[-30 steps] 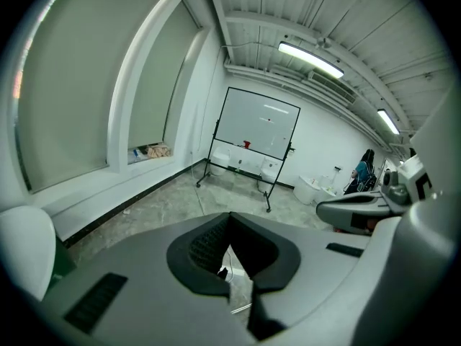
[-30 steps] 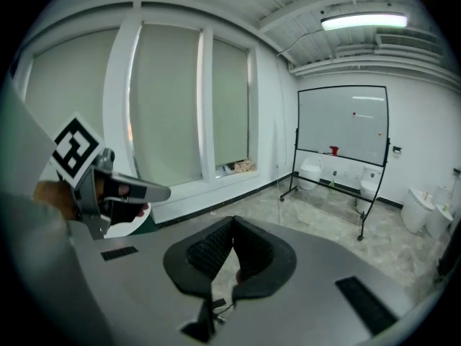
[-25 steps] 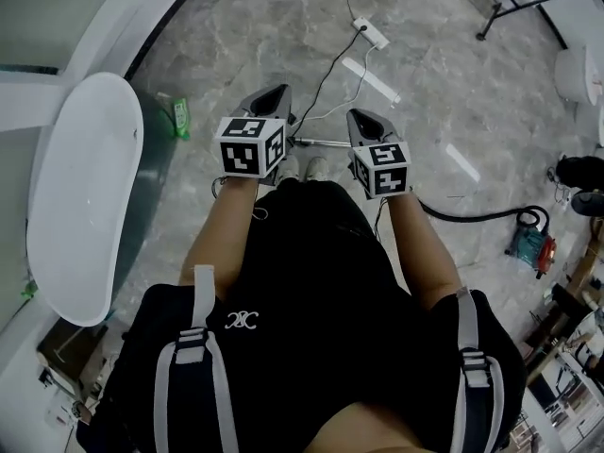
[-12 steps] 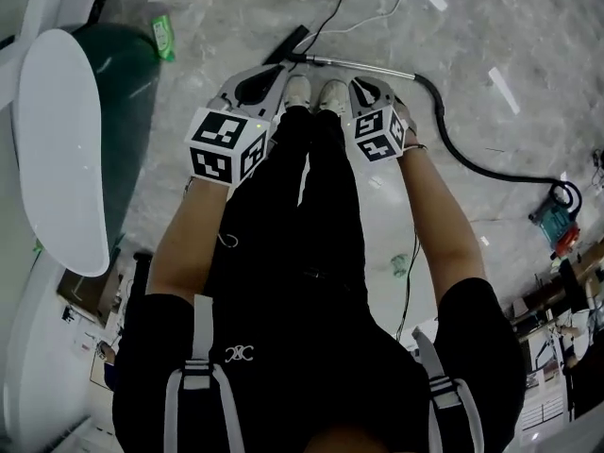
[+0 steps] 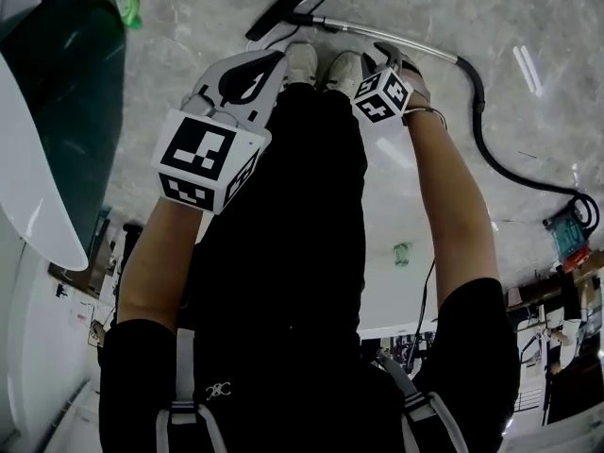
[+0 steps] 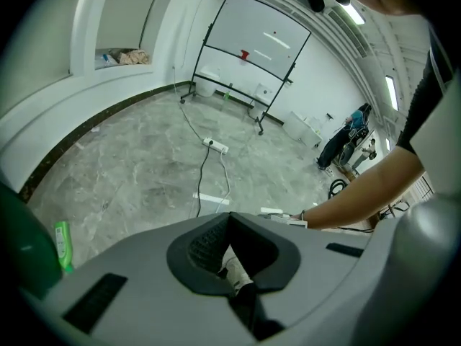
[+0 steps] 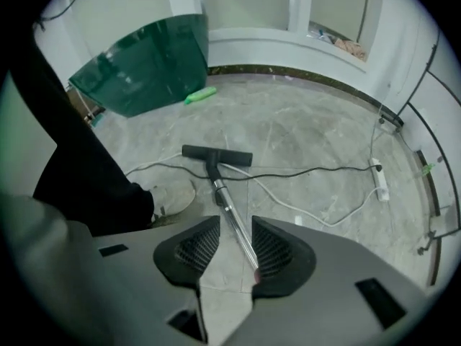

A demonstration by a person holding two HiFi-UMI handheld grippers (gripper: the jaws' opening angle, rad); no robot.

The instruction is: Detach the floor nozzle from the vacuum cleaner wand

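The black floor nozzle (image 5: pixel 281 6) lies on the marble floor just beyond the person's white shoes (image 5: pixel 321 64). It is joined to the silver wand (image 5: pixel 387 38), which leads into a black hose (image 5: pixel 491 149). In the right gripper view the nozzle (image 7: pixel 216 154) and the wand (image 7: pixel 232 211) run toward me. My right gripper (image 7: pixel 235 229) hangs over the wand, pointing steeply down. Its jaws are opening; the wand shows through the gap, lower down and untouched. In the head view the right gripper (image 5: pixel 387 55) is near the wand. My left gripper (image 6: pixel 229 218) is shut and empty, low beside the left leg (image 5: pixel 269 64).
A green translucent panel (image 7: pixel 144 67) and a green bottle (image 7: pixel 199 94) sit past the nozzle. A black cable (image 7: pixel 302 171) and a white cord to a power strip (image 7: pixel 379 179) cross the floor. The vacuum body (image 5: pixel 569 234) stands at right, a white curved tabletop (image 5: pixel 28 206) at left.
Both grippers have dropped a long way toward the floor and tipped downward. The right jaws, shut before, have parted. The nozzle and wand now show close to the grippers.
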